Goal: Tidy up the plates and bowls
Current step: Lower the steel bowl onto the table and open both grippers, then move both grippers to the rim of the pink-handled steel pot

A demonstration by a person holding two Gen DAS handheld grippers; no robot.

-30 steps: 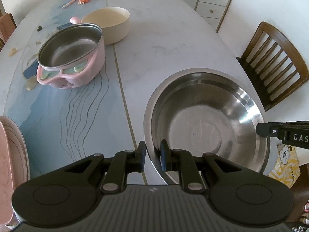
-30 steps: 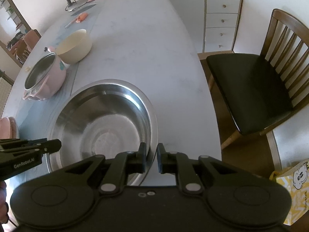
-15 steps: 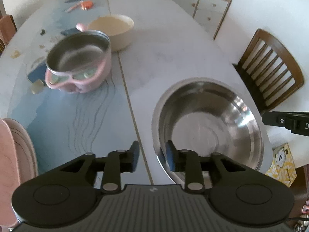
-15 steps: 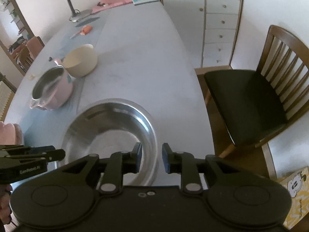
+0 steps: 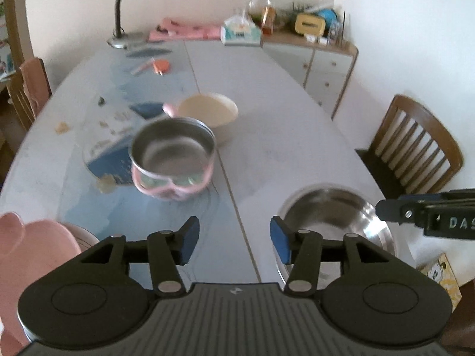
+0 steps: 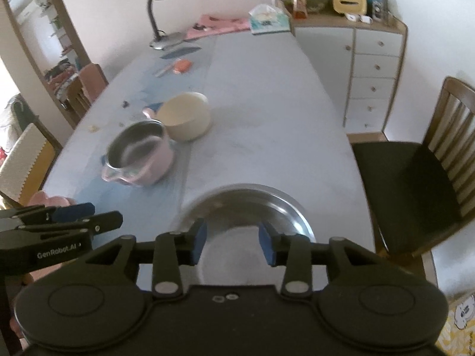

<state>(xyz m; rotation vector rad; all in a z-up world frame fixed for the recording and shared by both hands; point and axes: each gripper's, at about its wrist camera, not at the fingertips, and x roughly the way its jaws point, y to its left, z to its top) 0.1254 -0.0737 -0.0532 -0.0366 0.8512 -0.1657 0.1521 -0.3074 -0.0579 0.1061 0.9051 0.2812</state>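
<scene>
Plainly parted on both sides, and opening further: left gripper (image 5: 234,241) with jaws released, only bare surface (image 5: 267,95) between the blue pads; right gripper (image 6: 232,241) likewise released, jaws framing the steel bowl (image 6: 285,207) without touching it.

Left wrist view: steel bowl (image 5: 335,207) at 4 o'clock on the surface near its edge, front part hidden behind the gripper's right finger, apart from the pad. Pink pot (image 5: 172,160) near centre, blurred, steel lining showing, handle toward the camera. Cream bowl (image 5: 209,111) just behind it at 12 o'clock, touching or nearly so; cannot tell which. Pink plate (image 5: 32,246) at 8 o'clock, cut off by the frame edge and partly covered by the gripper body; shape hard to make out. Right gripper's tip entering at 3 o'clock over the steel bowl's far rim, lettering cut off.

Right wrist view: steel bowl at 6 o'clock, near half hidden under the gripper. Pink pot (image 6: 139,154) at 10 o'clock, smeared by blur; cream bowl (image 6: 187,117) just beyond. Left gripper (image 6: 89,216) entering at 8 o'clock, a sliver of pink plate (image 6: 50,200) behind it. Chair (image 6: 415,163) at 3 o'clock, partly cut off. Lamp (image 6: 158,9) at 11 o'clock; small items near its base too blurred to name.
</scene>
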